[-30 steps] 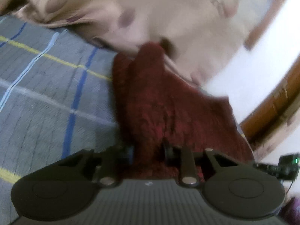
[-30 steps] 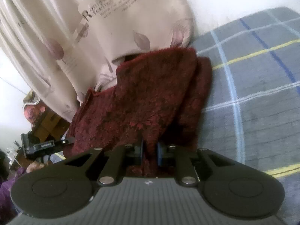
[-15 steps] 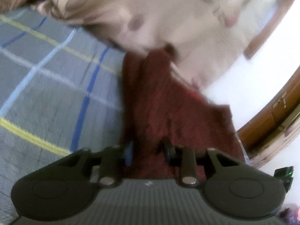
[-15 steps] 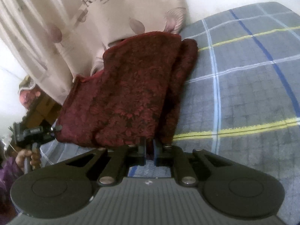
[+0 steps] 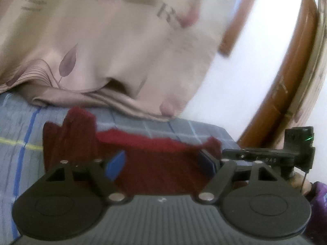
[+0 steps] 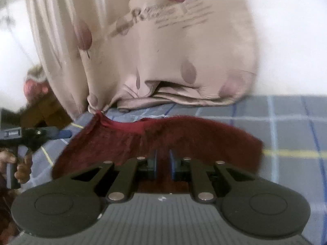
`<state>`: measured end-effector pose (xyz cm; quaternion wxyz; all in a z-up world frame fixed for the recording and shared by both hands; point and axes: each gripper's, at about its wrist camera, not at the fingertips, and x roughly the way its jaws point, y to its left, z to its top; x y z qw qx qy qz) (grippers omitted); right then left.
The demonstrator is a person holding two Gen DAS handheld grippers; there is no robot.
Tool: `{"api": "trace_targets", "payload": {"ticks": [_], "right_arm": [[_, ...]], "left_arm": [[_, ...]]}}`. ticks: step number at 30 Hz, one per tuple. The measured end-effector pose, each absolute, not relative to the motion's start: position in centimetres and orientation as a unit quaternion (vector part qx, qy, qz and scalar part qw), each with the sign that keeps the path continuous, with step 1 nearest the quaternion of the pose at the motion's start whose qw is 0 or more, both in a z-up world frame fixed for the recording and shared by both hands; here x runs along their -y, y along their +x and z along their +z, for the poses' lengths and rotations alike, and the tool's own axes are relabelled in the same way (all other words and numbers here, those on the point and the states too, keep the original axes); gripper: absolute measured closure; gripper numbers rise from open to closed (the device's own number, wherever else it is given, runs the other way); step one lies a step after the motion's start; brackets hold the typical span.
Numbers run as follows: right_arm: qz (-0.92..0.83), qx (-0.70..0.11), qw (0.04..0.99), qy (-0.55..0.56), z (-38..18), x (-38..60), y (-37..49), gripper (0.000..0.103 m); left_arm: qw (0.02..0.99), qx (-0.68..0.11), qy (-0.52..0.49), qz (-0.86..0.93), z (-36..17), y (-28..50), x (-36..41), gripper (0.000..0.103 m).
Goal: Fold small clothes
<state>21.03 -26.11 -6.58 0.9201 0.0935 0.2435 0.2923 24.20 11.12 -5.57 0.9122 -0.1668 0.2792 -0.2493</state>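
The red cloth [image 6: 184, 138] lies on the checked bed [image 6: 286, 126] below the curtain [image 6: 163, 51], a fold seemingly just laid. The right gripper [image 6: 162, 162] pinches its near edge; the left gripper [image 5: 163, 163] gapes wide. Next: release, then smooth.

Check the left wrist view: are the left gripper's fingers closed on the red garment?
No, the left gripper stands wide open, its blue pads far apart with the red garment lying loose between them.
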Motion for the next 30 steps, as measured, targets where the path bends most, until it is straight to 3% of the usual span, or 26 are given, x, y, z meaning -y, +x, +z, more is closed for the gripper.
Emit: {"api": "trace_targets", "payload": {"ticks": [8,15,18,20,21,24,30], "right_arm": [[0.188,-0.325,0.926,0.033,-9.7,24.3,29.5,0.079],[0.194,-0.306,0.925,0.116,-12.8,27.8,28.8,0.079],[0.2,-0.315,0.918,0.135,-11.9,27.8,28.9,0.066],[0.206,-0.285,0.921,0.166,-10.5,28.3,27.9,0.042],[0.207,-0.259,0.926,0.182,-9.8,28.8,26.9,0.038],[0.224,-0.214,0.927,0.21,-8.5,29.6,23.7,0.036],[0.198,-0.217,0.95,0.11,-10.1,27.6,18.5,0.034]], "left_arm": [[0.923,-0.288,-0.223,-0.125,-10.4,28.6,-15.9,0.025],[0.905,-0.302,-0.294,-0.058,-12.9,28.8,-19.5,0.025],[0.907,-0.275,-0.31,-0.08,-11.4,27.9,-20.0,0.025],[0.908,-0.268,-0.311,-0.081,-10.5,27.5,-20.6,0.025],[0.908,-0.267,-0.311,-0.084,-9.8,27.0,-20.9,0.025],[0.914,-0.271,-0.284,-0.101,-8.0,25.5,-20.4,0.025],[0.926,-0.293,-0.2,-0.127,-7.5,21.0,-18.1,0.025]]}}
